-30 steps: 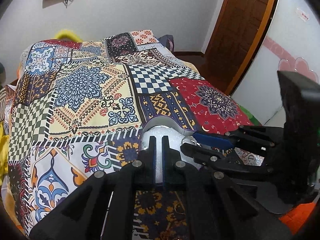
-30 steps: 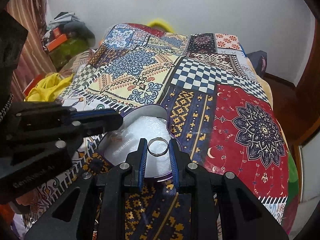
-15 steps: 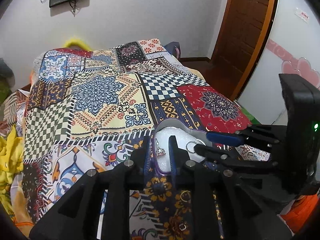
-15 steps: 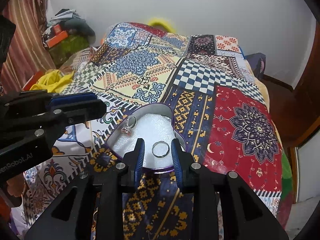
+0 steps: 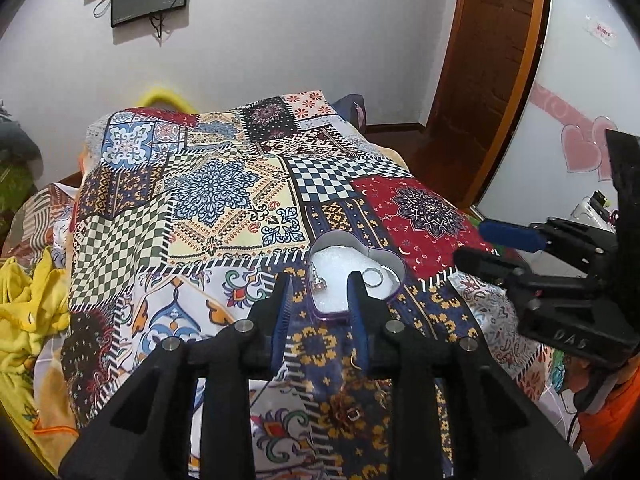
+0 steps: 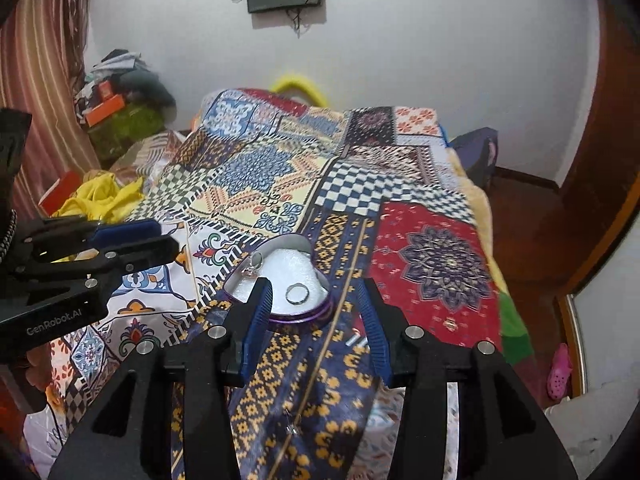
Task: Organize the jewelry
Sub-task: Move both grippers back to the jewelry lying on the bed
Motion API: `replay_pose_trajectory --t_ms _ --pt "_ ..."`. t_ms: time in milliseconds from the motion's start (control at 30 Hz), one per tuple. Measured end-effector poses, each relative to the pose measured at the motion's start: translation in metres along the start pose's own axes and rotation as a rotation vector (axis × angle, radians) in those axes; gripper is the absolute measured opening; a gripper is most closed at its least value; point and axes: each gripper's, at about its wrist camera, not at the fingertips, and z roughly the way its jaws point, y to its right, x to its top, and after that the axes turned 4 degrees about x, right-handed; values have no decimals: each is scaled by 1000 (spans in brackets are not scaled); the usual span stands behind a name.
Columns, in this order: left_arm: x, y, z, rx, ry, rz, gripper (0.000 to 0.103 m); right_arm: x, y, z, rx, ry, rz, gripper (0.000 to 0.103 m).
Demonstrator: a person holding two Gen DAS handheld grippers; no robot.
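Both claws are spread and empty. The left claw (image 5: 320, 308) hangs just short of the heart-shaped tin (image 5: 394, 266); the right claw (image 6: 316, 312) straddles the tin's near edge.

The tin sits on the patchwork bedspread (image 5: 224, 200), white foam lining inside. Two pieces in it: a plain silver ring (image 6: 297, 293) lying flat near the right side, and a stone ring (image 6: 251, 268) leaning at the left wall of the tin.

More loose bits lie on the bedspread near the claws: a small gold hoop (image 5: 354, 363), a square buckle-like piece (image 5: 352, 414), and a thin chain with a pendant (image 6: 294, 428) running along the fabric. Too small to tell exactly what each one is.

Handling, my read:
- All pieces are very light, hard, smooth metal. They look slippery in the pads and likely to flick out if squeezed off-centre.
- Rings: pinch across the band, edge to edge, not on the stone.
- Chain: limp, so it will drape and snag. Take it at the pendant or a bunched part.
- The bedspread is soft, so a piece lying flat sinks in a little. Press the claw tips in slightly to get under it.
- The tin looks light and may slide if nudged.
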Motion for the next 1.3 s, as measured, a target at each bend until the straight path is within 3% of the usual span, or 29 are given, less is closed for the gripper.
replay_pose_trajectory --t_ms 300,533,833,1133,1300 --pt "-15 4 -16 20 7 -2 41 -14 4 -20 -39 15 28 41" --pt "-42 6 -12 30 -44 3 42 -35 11 -20 -53 -20 53 41" --pt "-74 6 6 40 -126 16 42 -65 7 1 -38 -109 55 41" --pt "-98 12 9 21 -153 45 42 -85 -4 9 3 -148 36 41" --pt "-98 15 13 29 -152 63 29 -91 -8 14 14 -166 22 41"
